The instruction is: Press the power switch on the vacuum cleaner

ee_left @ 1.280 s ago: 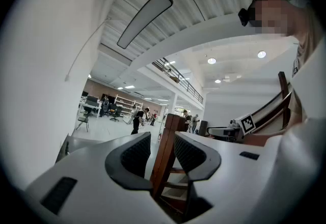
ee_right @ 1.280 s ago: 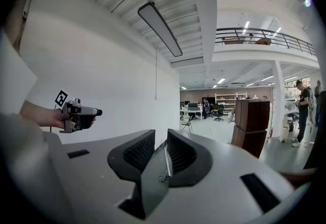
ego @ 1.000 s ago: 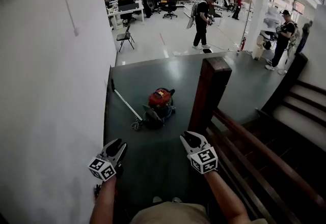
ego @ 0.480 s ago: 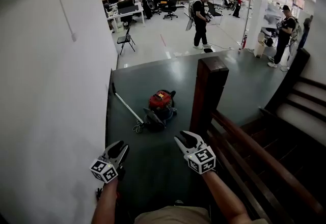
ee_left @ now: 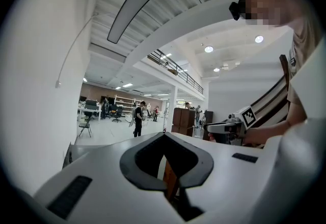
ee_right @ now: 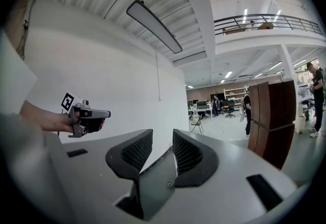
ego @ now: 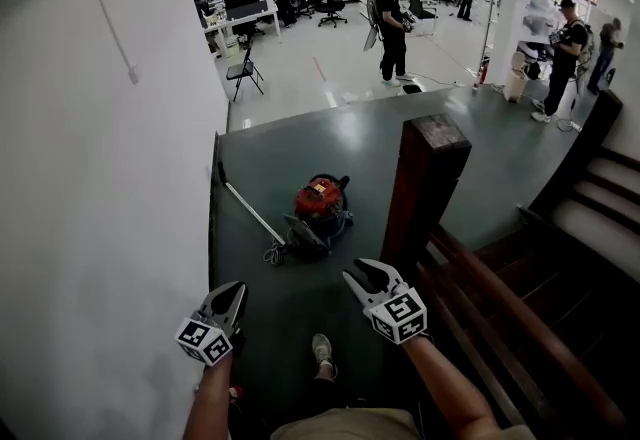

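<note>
A: Where is the vacuum cleaner (ego: pixel 320 204) at this moment?

B: It stands on the dark green floor (ego: pixel 300 298), ahead of the person. It is red and black, just left of the foot of the wooden post (ego: pixel 425 178). A long pale tube (ego: pixel 250 211) lies from it toward the white wall (ego: pixel 100 178).

A: Can you see the power switch?

B: No, in the head view it is too small to tell.

A: How is the left claw (ego: pixel 232 290)?

B: It is closed. The tips of its two jaws meet and it holds nothing; only a small hollow shows behind the tips. It is near the wall and well apart from the vacuum cleaner.

A: And the right claw (ego: pixel 358 273)?

B: Its jaws stand a little apart, with a narrow gap, and nothing is between them. It is near the post, on its left side, also well apart from the vacuum cleaner.

A: Anything more?

B: One pale shoe (ego: pixel 321 348) of the person is on the floor, between the two claws.
</note>
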`<action>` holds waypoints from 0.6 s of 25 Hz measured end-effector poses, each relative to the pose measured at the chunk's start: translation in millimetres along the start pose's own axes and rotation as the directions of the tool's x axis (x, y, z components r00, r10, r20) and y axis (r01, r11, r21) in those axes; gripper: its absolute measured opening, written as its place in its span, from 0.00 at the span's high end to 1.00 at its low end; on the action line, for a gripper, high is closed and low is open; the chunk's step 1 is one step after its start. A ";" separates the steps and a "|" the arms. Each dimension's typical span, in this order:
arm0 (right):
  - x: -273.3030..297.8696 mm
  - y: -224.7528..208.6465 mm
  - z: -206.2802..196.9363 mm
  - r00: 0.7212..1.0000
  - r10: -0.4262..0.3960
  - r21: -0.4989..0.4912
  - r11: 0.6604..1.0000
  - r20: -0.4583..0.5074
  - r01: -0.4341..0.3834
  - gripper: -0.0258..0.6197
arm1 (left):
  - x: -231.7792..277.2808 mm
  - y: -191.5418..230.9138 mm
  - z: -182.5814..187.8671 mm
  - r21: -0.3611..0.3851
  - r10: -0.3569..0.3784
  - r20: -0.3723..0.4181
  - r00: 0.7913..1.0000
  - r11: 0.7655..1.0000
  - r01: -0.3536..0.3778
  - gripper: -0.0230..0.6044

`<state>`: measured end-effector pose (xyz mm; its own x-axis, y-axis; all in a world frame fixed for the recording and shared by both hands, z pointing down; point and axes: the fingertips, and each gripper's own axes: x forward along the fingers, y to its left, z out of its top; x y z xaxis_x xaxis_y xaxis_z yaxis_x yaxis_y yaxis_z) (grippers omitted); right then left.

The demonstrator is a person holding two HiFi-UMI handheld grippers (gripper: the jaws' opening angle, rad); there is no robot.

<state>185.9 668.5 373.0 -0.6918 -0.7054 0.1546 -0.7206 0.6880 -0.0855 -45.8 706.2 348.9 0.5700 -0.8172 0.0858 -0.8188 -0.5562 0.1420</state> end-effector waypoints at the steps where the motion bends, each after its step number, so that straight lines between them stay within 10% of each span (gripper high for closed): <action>1: 13.5 -8.2 2.8 1.000 -0.006 -0.002 1.000 -0.002 0.006 0.79 | 10.8 12.6 3.0 -0.001 -0.004 0.001 1.000 1.000 0.004 0.96; 15: 191.8 -92.9 30.3 0.994 -0.095 -0.027 0.995 -0.055 0.094 0.79 | 143.0 194.0 29.2 0.015 -0.061 -0.002 0.998 0.998 0.061 0.96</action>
<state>118.8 464.1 380.8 -0.6165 -0.7571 0.2162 -0.7808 0.6232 -0.0439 -125.1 477.1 359.9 0.6193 -0.7812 0.0788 -0.7832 -0.6075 0.1325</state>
